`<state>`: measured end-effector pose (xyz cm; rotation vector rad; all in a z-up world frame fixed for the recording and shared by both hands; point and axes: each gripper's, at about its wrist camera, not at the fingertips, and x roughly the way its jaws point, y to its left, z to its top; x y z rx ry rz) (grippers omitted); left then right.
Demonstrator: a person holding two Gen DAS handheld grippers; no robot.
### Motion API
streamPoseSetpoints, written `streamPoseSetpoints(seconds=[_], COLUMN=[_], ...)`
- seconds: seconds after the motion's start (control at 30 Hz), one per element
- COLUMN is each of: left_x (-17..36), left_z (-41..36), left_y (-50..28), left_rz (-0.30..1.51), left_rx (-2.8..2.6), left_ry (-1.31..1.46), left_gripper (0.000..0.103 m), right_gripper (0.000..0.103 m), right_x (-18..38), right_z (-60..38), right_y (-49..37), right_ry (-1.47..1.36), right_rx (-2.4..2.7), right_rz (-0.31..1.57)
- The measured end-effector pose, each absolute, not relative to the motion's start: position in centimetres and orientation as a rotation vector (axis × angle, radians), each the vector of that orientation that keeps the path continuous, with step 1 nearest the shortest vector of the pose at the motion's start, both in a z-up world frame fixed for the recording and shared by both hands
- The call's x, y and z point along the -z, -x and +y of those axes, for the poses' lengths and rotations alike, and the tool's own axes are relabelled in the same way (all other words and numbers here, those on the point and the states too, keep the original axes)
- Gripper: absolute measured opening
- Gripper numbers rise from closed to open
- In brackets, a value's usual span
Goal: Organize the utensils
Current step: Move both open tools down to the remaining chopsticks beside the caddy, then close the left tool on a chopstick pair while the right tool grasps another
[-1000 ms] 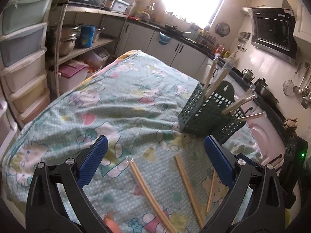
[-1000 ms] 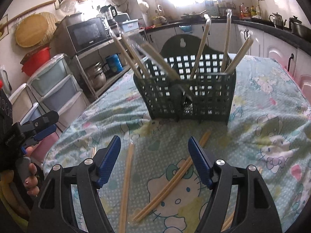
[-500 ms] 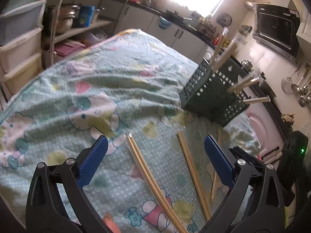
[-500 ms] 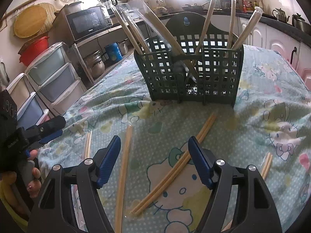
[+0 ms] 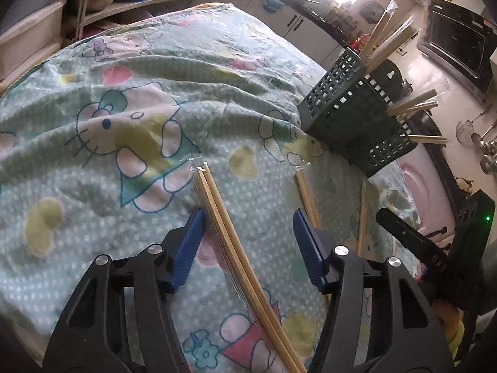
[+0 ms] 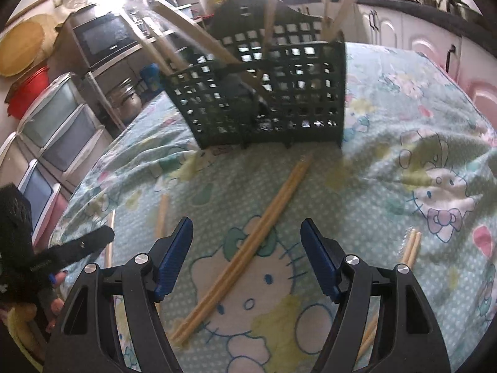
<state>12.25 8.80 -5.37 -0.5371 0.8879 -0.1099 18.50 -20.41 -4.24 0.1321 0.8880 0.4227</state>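
A dark green utensil basket [image 5: 351,121] [image 6: 264,99] stands on the table and holds several wrapped chopstick pairs. My left gripper [image 5: 248,245] is open, low over a wrapped chopstick pair [image 5: 236,239] that lies between its fingers, nearer the left one. My right gripper [image 6: 247,258] is open over another chopstick pair [image 6: 248,248] lying diagonally toward the basket. More chopsticks lie on the cloth [image 5: 306,195] [image 6: 410,248] [image 6: 161,214].
The table has a light green cartoon-cat cloth [image 5: 124,99]. Plastic drawers [image 6: 52,130] and a shelf with pots stand left of the table. Kitchen counters and cabinets [image 6: 403,28] run behind it. The left gripper also shows in the right wrist view [image 6: 62,251].
Both grippers have dropped and moved forward toward the table. The left one now has a chopstick pair between its fingers. The right one has closed in on the diagonal pair and the basket.
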Motion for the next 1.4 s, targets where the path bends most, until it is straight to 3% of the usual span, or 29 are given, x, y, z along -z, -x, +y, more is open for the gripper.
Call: streamPoseSetpoints(seconds=[0.2, 0.27, 0.57, 0.7, 0.8, 0.87, 1.03, 1.13, 1.4], left_x=[5.6, 5.6, 5.6, 5.6, 5.7, 5.6, 5.7, 5.7, 4.2], left_z=[9.0, 9.2, 9.0, 8.8, 8.5, 8.5, 8.8, 9.3, 8.9], left_y=[-13.0, -13.2, -13.8, -14.1, -14.3, -14.5, -14.8, -14.9, -14.7], left_rz=[0.878, 0.877, 0.871, 0.867, 0.868, 0.871, 0.865, 0.867, 0.824], left_rx=[0.097, 0.097, 0.085, 0.062, 0.031, 0.012, -0.024, -0.027, 0.064], left_ry=[0.542, 0.545, 0.521, 0.478, 0.431, 0.416, 0.408, 0.431, 0.497], left_gripper=[0.05, 0.05, 0.049, 0.041, 0.033, 0.029, 0.015, 0.007, 0.004], right_gripper=[0.069, 0.063, 0.055, 0.049, 0.039, 0.027, 0.014, 0.011, 0.011], right_x=[4.7, 4.9, 6.1, 6.1, 6.3, 6.3, 6.5, 6.4, 4.5], right_z=[-21.7, -21.9, -21.1, -20.2, -19.8, -19.5, -20.5, -22.0, -24.5], right_y=[-20.7, -21.7, -25.4, -26.3, -27.0, -27.1, -27.5, -27.3, -25.4], right_ry=[-0.173, -0.172, -0.145, -0.101, -0.053, -0.024, -0.119, -0.211, -0.371], right_rx=[-0.394, -0.385, -0.334, -0.316, -0.293, -0.274, -0.286, -0.323, -0.448], right_rz=[0.919, 0.934, 0.993, 0.98, 0.964, 0.955, 0.946, 0.947, 0.884])
